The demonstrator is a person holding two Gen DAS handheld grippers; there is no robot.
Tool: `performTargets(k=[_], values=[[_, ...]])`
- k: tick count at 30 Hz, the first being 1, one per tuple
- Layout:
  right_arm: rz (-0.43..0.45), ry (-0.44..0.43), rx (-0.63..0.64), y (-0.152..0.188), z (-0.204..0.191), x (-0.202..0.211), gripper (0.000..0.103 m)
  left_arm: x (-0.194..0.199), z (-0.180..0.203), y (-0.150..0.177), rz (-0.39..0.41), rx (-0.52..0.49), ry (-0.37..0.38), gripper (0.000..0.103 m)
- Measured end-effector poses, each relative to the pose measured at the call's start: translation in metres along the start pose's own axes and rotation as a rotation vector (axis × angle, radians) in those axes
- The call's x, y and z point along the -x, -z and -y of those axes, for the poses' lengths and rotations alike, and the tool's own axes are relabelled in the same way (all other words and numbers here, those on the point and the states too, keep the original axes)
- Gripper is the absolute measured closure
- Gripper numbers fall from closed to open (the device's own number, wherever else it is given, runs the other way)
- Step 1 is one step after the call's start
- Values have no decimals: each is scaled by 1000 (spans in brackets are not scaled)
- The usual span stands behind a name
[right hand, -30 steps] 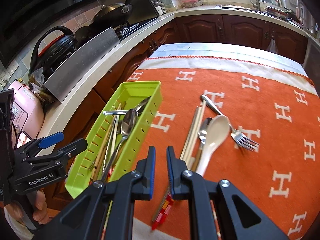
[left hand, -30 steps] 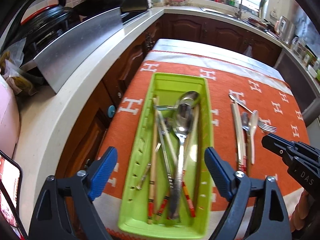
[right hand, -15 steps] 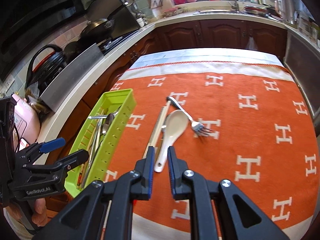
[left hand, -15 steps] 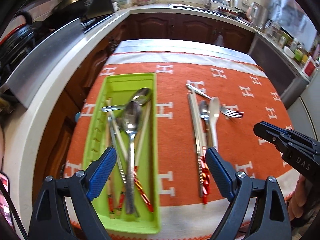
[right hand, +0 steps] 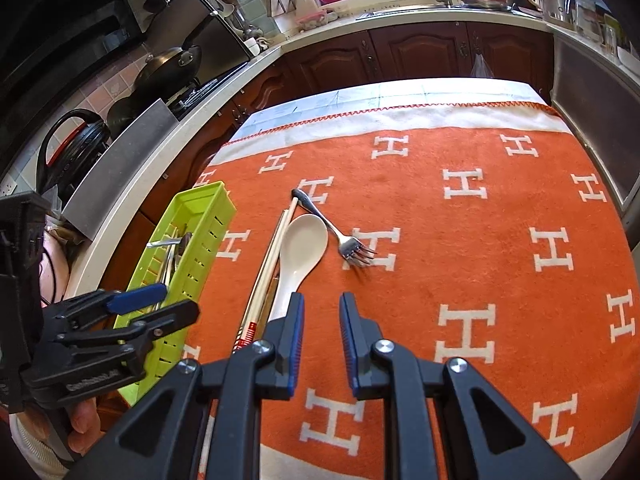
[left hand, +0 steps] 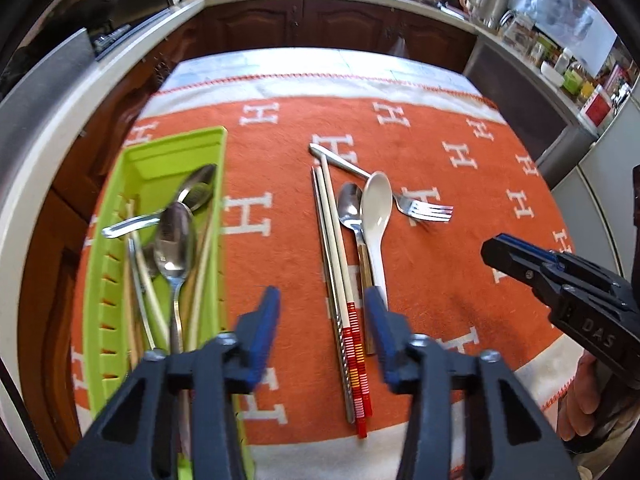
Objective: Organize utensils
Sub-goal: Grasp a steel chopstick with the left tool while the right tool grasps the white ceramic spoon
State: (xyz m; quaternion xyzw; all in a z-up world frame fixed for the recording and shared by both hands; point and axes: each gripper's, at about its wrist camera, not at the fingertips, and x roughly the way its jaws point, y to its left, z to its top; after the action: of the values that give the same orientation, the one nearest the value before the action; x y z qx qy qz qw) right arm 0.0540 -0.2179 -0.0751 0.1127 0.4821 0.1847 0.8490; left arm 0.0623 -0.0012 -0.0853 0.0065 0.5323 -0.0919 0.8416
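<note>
Left wrist view has swung off the tray (left hand: 132, 160), already holding spoons and chopsticks, to the cloth (left hand: 460, 280). Its gripper (left hand: 322, 336) is closing, jaws astride 2 loose chopsticks (left hand: 334, 256), not yet touching. Right gripper (right hand: 322, 340) hovers slightly apart, empty, near spoon (right hand: 298, 256) and fork (right hand: 344, 240).

Left tongs (left hand: 322, 322) closing above chopsticks (left hand: 340, 280) beside green tray (left hand: 116, 248).

black claws (left hand: 322, 320); blue pads (right hand: 297, 344)
</note>
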Motion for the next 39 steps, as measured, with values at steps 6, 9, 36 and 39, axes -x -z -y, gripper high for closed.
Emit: performTargets(k=[6, 9, 36, 39], values=[[-22, -14, -13, -1, 6, -11, 85, -31, 0, -7, -79, 21, 38, 94], [-31, -24, -18, -2, 10, -17, 85, -40, 1, -9, -97, 19, 41, 94], [-81, -70, -19, -3, 14, -41, 85, -66, 1, -9, -101, 19, -21, 93], [-86, -74, -13, -1, 11, -42, 85, -68, 5, -9, -78, 4, -31, 93]])
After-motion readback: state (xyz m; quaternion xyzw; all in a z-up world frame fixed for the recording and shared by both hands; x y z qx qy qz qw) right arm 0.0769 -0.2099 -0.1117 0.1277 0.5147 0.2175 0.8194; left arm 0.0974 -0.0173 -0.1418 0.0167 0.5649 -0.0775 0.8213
